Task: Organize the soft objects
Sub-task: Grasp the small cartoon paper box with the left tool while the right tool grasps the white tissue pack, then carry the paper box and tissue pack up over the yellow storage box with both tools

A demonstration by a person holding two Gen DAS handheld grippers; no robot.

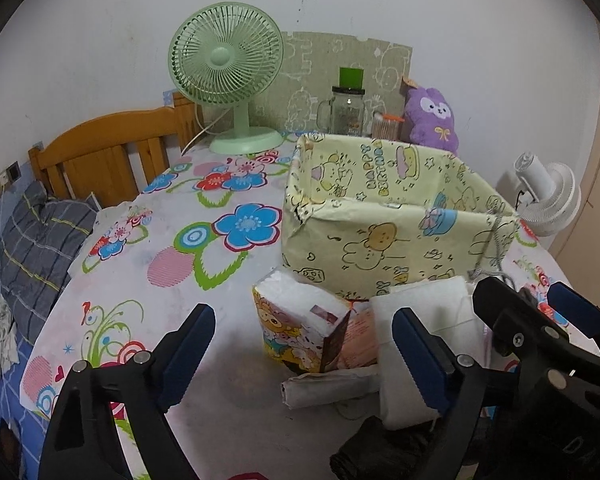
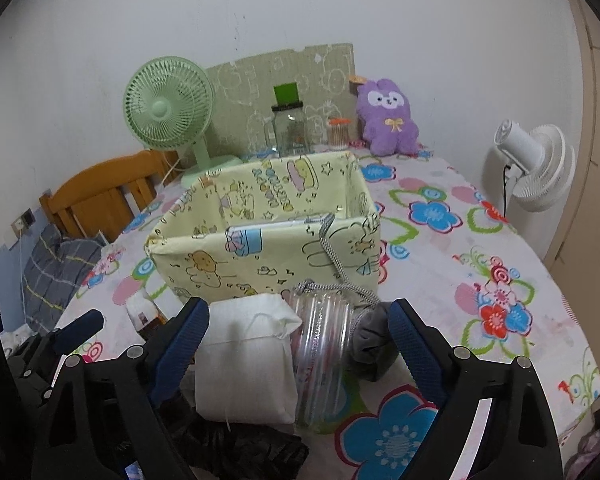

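**Both claws wide over the soft pile by the bin**

As the left camera looked down over the floral table, the left gripper stood wide open with nothing between its jaws. The tissue pack lay just ahead, in front of the yellow fabric bin, with a white pouch beside it. The pack looked light and squashy; a hold across its middle seemed safest.

From the right camera, the right gripper was likewise open and empty, the pouch and a clear ribbed jar lying between its fingers, untouched. A grey cloth bundle sat just beyond. The pouch seemed limp and light, best pinched across its bulk; the jar looked hard and slippery.
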